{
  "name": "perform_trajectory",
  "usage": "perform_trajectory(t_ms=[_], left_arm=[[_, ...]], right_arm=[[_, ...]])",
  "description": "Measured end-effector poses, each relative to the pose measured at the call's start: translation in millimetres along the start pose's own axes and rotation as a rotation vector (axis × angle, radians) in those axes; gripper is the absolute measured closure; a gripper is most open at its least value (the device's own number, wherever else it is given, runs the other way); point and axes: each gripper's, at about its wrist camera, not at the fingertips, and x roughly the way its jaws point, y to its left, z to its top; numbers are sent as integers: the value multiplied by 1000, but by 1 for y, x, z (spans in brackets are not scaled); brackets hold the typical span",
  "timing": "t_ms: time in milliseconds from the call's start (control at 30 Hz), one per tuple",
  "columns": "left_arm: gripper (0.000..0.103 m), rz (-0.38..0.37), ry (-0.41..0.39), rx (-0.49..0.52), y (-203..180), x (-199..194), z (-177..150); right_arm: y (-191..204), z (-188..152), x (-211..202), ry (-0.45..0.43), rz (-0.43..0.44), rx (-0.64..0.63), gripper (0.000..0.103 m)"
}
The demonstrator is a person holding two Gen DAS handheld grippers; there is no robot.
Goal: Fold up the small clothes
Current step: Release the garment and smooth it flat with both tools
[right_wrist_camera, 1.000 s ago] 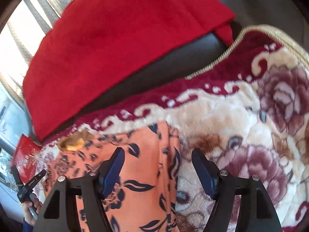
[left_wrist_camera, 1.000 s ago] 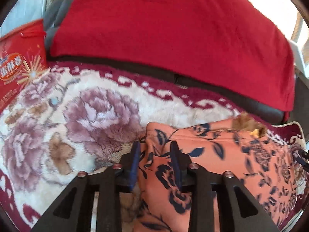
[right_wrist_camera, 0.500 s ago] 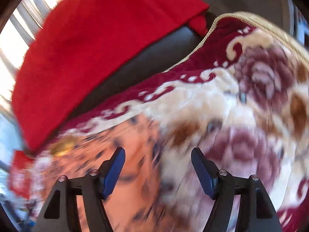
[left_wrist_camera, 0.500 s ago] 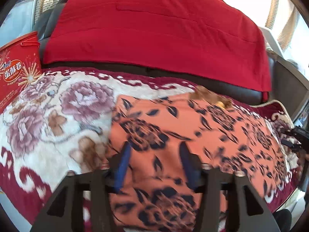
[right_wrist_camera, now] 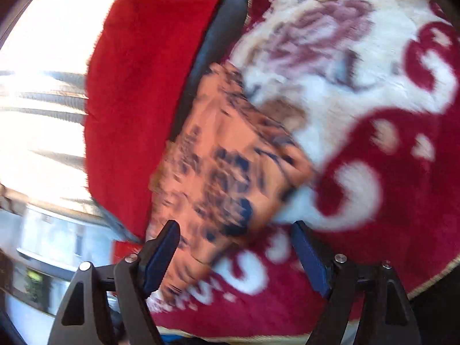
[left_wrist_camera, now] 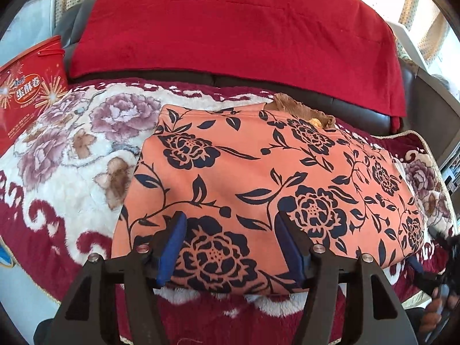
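An orange garment with a dark floral print (left_wrist_camera: 267,178) lies folded flat on a plush flowered blanket (left_wrist_camera: 77,155). A brown fabric piece (left_wrist_camera: 299,109) sticks out at its far edge. My left gripper (left_wrist_camera: 230,247) is open and empty, just above the garment's near edge. My right gripper (right_wrist_camera: 235,253) is open and empty; its view is blurred, with the garment (right_wrist_camera: 224,166) ahead of the fingers. The right gripper also shows at the left view's lower right edge (left_wrist_camera: 440,261).
A red blanket (left_wrist_camera: 230,28) covers the dark sofa backrest behind. A red snack box (left_wrist_camera: 26,92) stands at the far left. The flowered blanket's gold-trimmed edge (right_wrist_camera: 431,281) runs near the right gripper. Bright window at the right view's left.
My left gripper let go of the garment, opened and drew back toward me. The garment now lies flat. My right gripper stayed open and swung away to the garment's right end.
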Motion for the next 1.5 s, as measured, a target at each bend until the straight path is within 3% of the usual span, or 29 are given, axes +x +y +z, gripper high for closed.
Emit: perform_trajectory(t_ms=[133, 267, 300, 333, 367, 567, 667, 700, 733, 800, 833, 867, 1000, 1067, 1233, 1333, 1367, 1400, 1433, 1467, 1500], left_arm=[[39, 7, -3, 2, -3, -4, 0], [38, 12, -1, 15, -8, -5, -1], [39, 13, -2, 19, -9, -5, -1], [39, 14, 2, 24, -11, -4, -2], [39, 17, 7, 30, -13, -3, -2], [38, 30, -12, 32, -17, 2, -3], [37, 34, 45, 38, -23, 28, -3], [37, 49, 69, 57, -27, 37, -4], [37, 59, 70, 64, -29, 41, -4], [36, 61, 43, 55, -32, 40, -2], [36, 57, 35, 51, -33, 40, 0], [36, 49, 23, 45, -34, 38, 3], [36, 45, -18, 56, -39, 36, 7], [36, 36, -41, 59, -44, 36, 7], [32, 32, -15, 110, -56, 52, 7], [26, 45, -11, 90, -54, 60, 8], [25, 47, -8, 88, -54, 61, 9], [25, 51, -6, 89, -55, 61, 10], [25, 55, -6, 96, -56, 62, 11], [25, 56, -6, 106, -57, 62, 11], [24, 55, -8, 113, -57, 62, 11]], right_arm=[[3, 13, 11, -30, -1, -6, 24], [-10, 22, 23, -41, -49, 14, 54], [-7, 24, 23, -39, -50, -5, 63], [-5, 25, 24, -31, -43, -25, 90], [-3, 27, 26, -14, -43, -45, 92], [65, 10, 0, -142, -237, -386, 93], [20, 12, 21, -47, -302, -270, 82], [-3, 17, 26, -2, -222, -165, 82], [-11, 21, 17, -21, -151, -104, 78], [-5, 27, 4, -21, -159, -107, 63], [0, 30, -3, -21, -168, -132, 41], [4, 32, -10, -28, -162, -152, 32], [11, 48, -29, -64, -131, -196, 32], [21, 70, -19, -32, -96, -230, 32], [42, 133, 51, 65, -66, -307, 32], [36, 158, 104, 221, -83, -272, 33], [34, 162, 121, 269, -98, -274, 37], [38, 165, 133, 267, -126, -308, 50], [42, 166, 137, 274, -128, -327, 90], [47, 161, 136, 283, -132, -347, 91], [60, 158, 130, 228, -175, -417, 91]])
